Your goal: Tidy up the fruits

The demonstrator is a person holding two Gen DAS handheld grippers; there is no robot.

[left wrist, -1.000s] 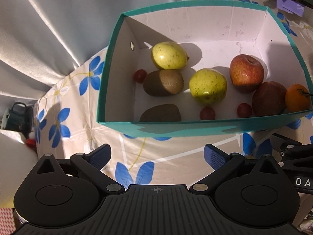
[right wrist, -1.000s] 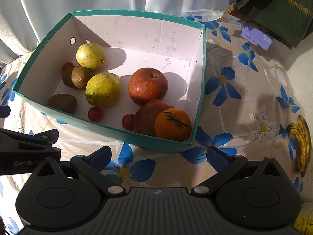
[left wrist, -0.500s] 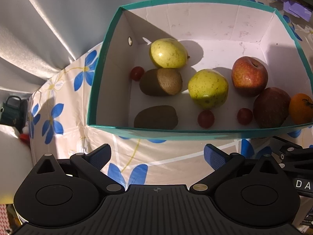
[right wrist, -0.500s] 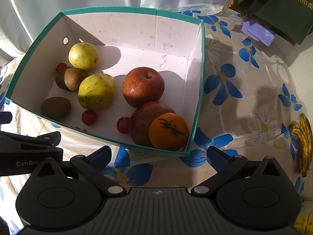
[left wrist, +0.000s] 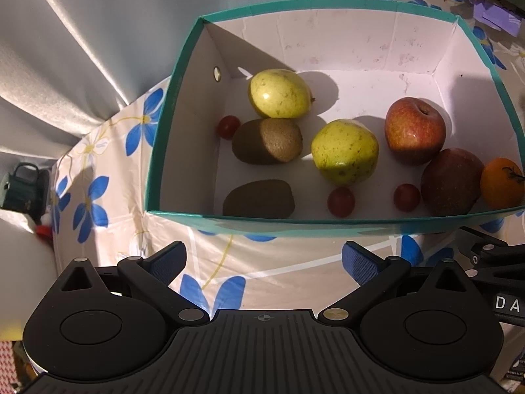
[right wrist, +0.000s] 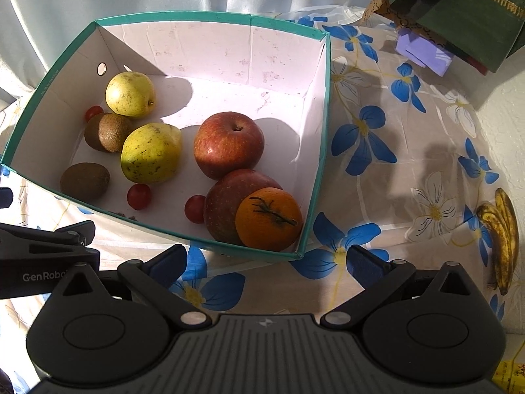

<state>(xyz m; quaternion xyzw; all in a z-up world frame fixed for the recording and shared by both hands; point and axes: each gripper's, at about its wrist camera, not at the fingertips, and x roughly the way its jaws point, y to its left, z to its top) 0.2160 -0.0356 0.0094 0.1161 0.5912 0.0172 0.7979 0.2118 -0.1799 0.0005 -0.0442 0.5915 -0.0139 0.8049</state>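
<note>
Both grippers empty, jaws spread wide, touching nothing: left gripper [left wrist: 262,259] and right gripper [right wrist: 267,261] hovering over flowered cloth [right wrist: 370,151] at near edge of counter, just short of teal box [left wrist: 328,221].

Inside box, all fruit on white floor:
- two yellow-green pears, far one [left wrist: 280,93] by left wall, near one [left wrist: 344,152] mid-floor
- two kiwis, one [left wrist: 267,141] touching far pear, other [left wrist: 258,198] against near wall
- three cherry tomatoes: one [left wrist: 228,127] beside left wall, two [left wrist: 341,202] [left wrist: 407,197] along near wall
- red apple [right wrist: 228,144] centre-right; darker apple [right wrist: 226,207] nearer, touching it
- orange [right wrist: 269,219] in near right corner, resting against darker apple

Outside box: spotted bananas [right wrist: 502,229] at right edge of counter, well apart from box.

Against half a second earlier: box sits lower and further right in left view, slightly higher in right view; fruit positions unchanged; jaw spread unchanged on both.
</note>
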